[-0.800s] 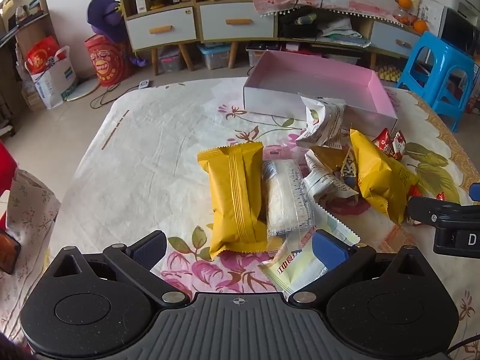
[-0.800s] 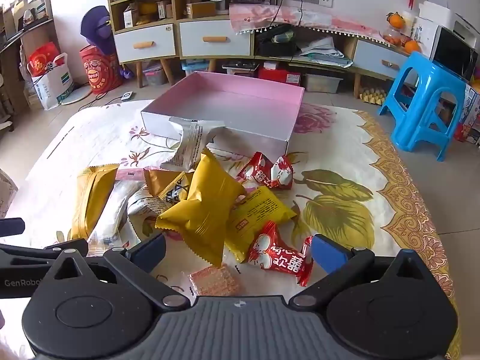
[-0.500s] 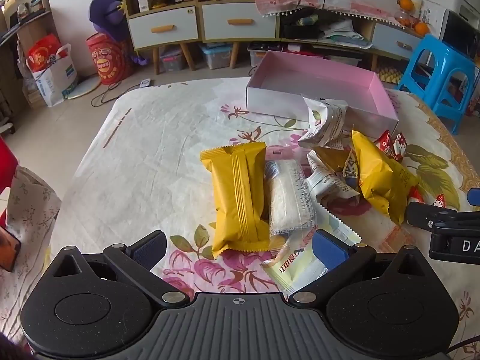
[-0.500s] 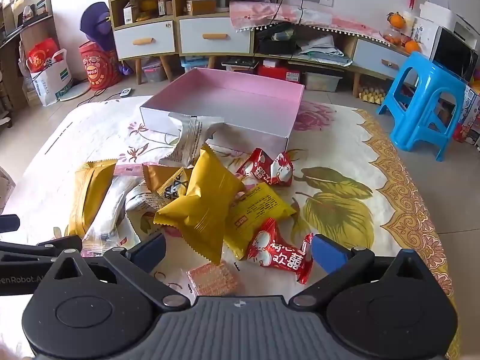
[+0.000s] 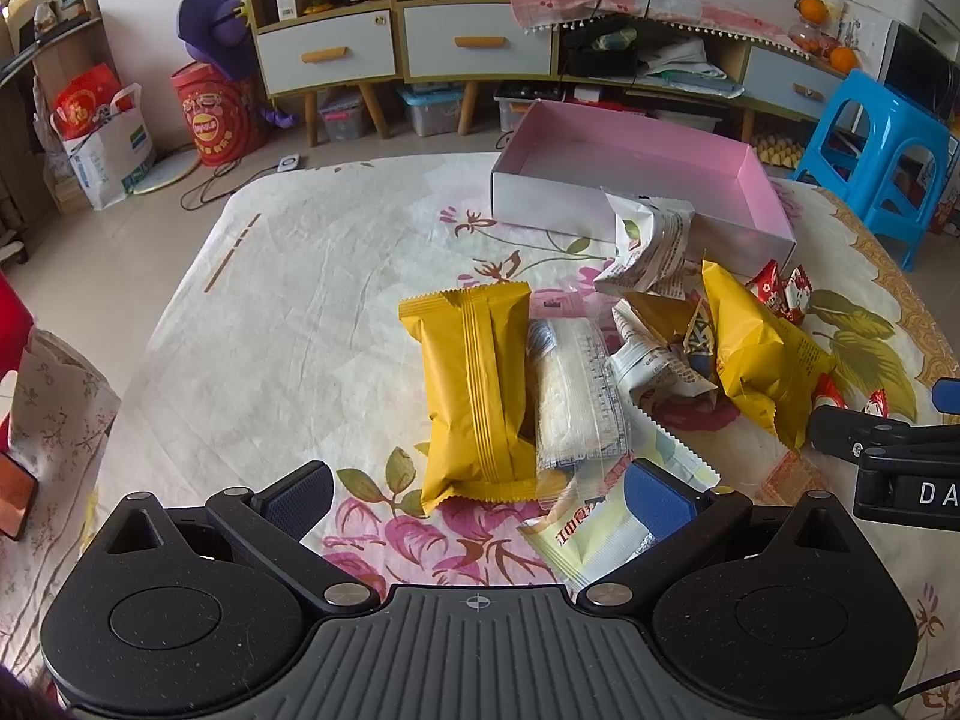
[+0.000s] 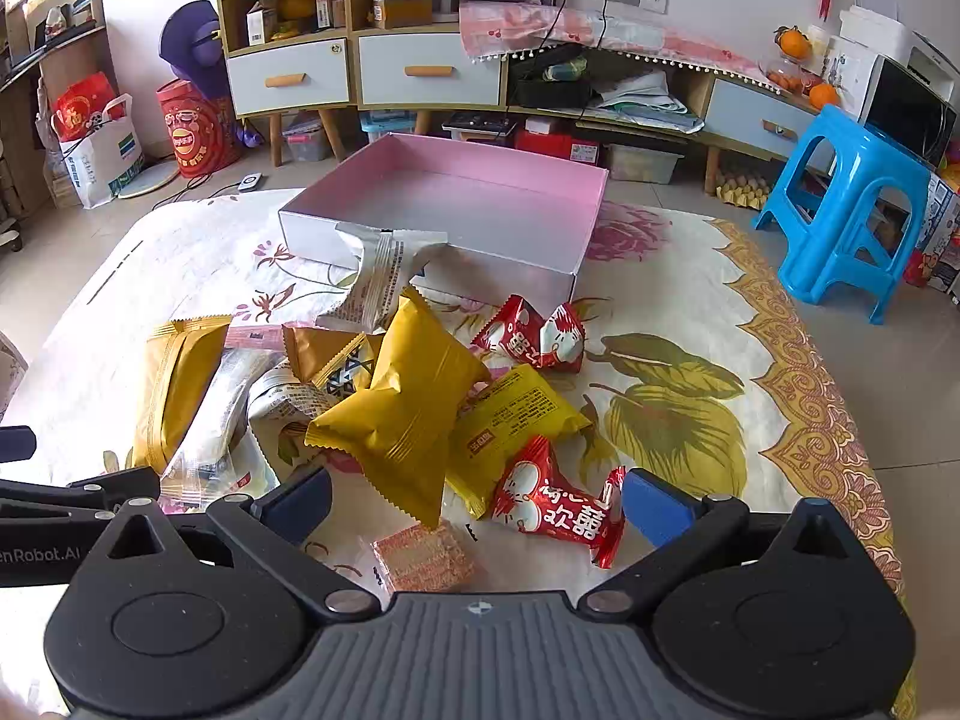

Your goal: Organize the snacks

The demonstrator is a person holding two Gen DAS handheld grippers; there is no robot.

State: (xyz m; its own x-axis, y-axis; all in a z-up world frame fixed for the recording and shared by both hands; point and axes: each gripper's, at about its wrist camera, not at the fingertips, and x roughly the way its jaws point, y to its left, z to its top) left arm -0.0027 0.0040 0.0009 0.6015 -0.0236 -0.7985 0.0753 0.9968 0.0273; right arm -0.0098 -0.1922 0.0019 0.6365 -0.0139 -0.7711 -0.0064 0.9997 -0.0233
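- Snacks, a loose heap of crinkly foil and plastic packets, lie on the flower-printed tablecloth [image 5: 288, 312] in front of me, none yet in the box as far as I can see.
- My left gripper [image 5: 477, 495] stands wide open and empty, tilted down over the long mustard-yellow pillow packet [image 5: 471, 390]; its right pad hangs over a pale green-and-white sachet [image 5: 591, 531]. If I close here, I judge I could pinch the sachet along with, or instead of, the yellow packet.
- The clear plastic packet of pale biscuits [image 5: 576, 390] lies touching the yellow one, so a lift may drag it along.
- My right gripper [image 6: 477, 507] is equally agape, holding nothing, above a small orange-pink wafer square [image 6: 423, 558] and the red foil candy with white characters [image 6: 558, 510]. The foil looks slick and puffy; I expect it could squirt out of a hard squeeze.
- The puffed gold packet [image 6: 399, 414] leans on its neighbours, so pulling one out may topple the heap.
- The two grippers sit close side by side, and reaching for the middle together risks a knock.
- Farthest, the shallow pink-lined cardboard box [image 6: 480, 204] is empty, with a silver-white crumpled wrapper [image 6: 378, 276] propped against its near wall; a low carry could catch that wall or push the box off.
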